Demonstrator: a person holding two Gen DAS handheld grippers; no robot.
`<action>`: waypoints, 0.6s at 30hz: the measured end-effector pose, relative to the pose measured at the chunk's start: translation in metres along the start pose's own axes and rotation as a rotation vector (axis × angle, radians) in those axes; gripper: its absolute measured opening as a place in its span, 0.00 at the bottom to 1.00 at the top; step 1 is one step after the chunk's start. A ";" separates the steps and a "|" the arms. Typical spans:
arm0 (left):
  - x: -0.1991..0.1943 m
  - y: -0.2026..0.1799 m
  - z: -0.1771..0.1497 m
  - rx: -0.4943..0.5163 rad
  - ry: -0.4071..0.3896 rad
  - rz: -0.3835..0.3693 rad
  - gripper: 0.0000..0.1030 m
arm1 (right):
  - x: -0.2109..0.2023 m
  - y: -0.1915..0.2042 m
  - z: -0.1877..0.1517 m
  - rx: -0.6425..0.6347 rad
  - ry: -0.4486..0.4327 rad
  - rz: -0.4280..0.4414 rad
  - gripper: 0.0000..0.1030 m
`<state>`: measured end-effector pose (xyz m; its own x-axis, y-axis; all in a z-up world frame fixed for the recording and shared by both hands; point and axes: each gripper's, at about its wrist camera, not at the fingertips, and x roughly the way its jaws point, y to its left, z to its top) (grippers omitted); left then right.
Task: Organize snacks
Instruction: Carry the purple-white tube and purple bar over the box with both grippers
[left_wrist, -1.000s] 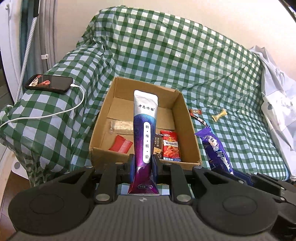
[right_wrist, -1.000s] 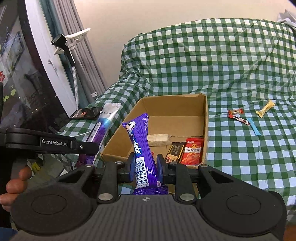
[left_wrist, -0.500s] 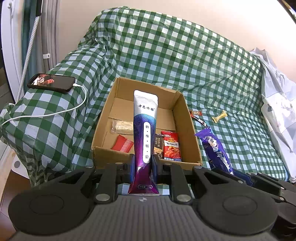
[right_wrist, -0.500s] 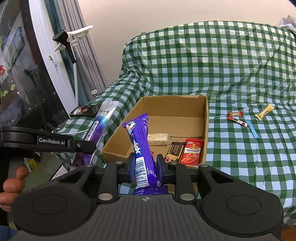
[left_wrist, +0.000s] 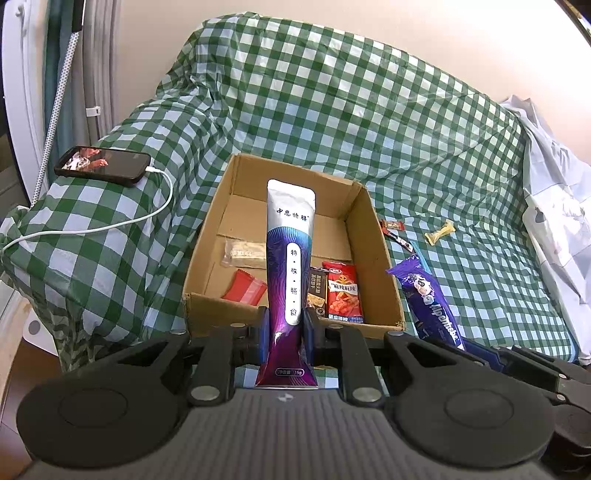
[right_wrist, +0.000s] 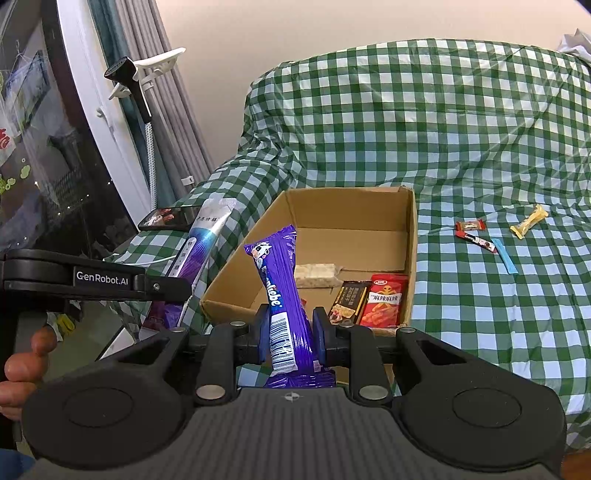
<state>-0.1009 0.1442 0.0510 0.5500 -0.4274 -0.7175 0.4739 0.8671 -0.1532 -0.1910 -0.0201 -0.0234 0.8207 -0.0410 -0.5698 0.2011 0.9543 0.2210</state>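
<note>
Both grippers are loaded: our left gripper (left_wrist: 285, 332) clamps a sachet (left_wrist: 290, 258) and our right gripper (right_wrist: 290, 334) clamps a purple bar (right_wrist: 282, 291), each held upright just short of the box (left_wrist: 373, 236). We judge we are mid-delivery; next we must carry them over the rim and let go. We count four snacks in the box and four candies (right_wrist: 487, 236) on the cloth.
</note>
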 end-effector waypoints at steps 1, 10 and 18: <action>0.000 0.000 0.000 0.000 0.000 -0.002 0.20 | 0.000 0.000 0.000 0.000 0.000 0.000 0.24; 0.002 0.001 0.000 -0.003 0.006 0.000 0.20 | 0.008 -0.002 -0.006 0.003 0.013 0.000 0.24; 0.011 0.004 0.004 -0.012 0.018 0.007 0.20 | 0.014 -0.004 -0.005 0.016 0.029 -0.017 0.24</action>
<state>-0.0901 0.1416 0.0455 0.5406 -0.4163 -0.7311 0.4619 0.8731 -0.1557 -0.1830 -0.0229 -0.0366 0.8014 -0.0487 -0.5961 0.2239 0.9486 0.2235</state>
